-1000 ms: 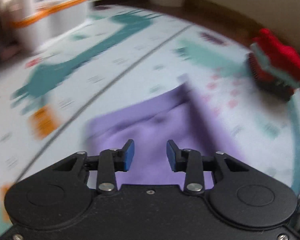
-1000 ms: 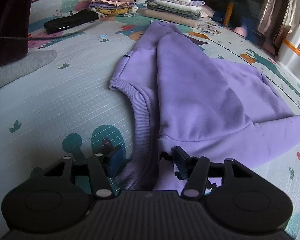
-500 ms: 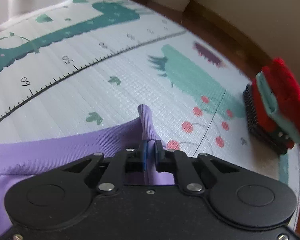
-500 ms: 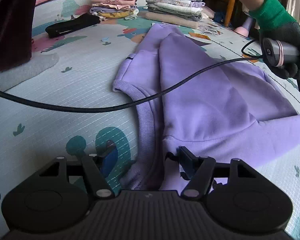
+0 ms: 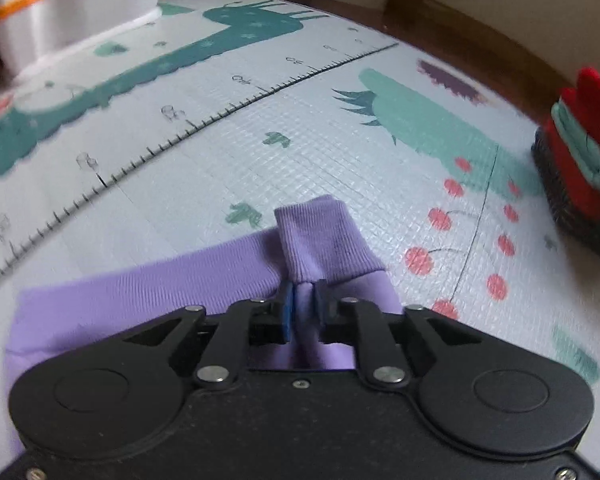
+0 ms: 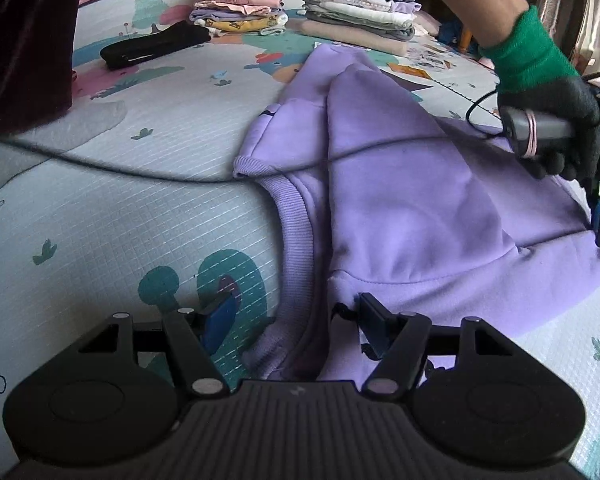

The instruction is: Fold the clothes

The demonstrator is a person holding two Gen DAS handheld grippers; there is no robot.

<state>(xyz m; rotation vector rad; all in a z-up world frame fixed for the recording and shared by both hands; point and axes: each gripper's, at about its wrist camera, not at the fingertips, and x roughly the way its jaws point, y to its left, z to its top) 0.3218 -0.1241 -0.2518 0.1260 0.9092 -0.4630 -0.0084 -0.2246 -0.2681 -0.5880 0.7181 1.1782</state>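
My left tool (image 5: 300, 306) is clamped on the ribbed cuff (image 5: 324, 240) of the purple sweatshirt's sleeve, low over the textured foam play mat (image 5: 260, 128). I judge the sleeve fold is in hand; next it needs carrying inward across the body.

My right tool (image 6: 296, 316) stands apart, straddling the ribbed hem (image 6: 296, 232) near the mat's near edge. The purple sweatshirt (image 6: 404, 200), soft fleece, lies partly folded mid-mat.

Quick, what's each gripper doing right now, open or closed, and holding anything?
Left gripper: closed on the purple sweatshirt's cuff.
Right gripper: open, jaws either side of the purple sweatshirt, holding nothing.
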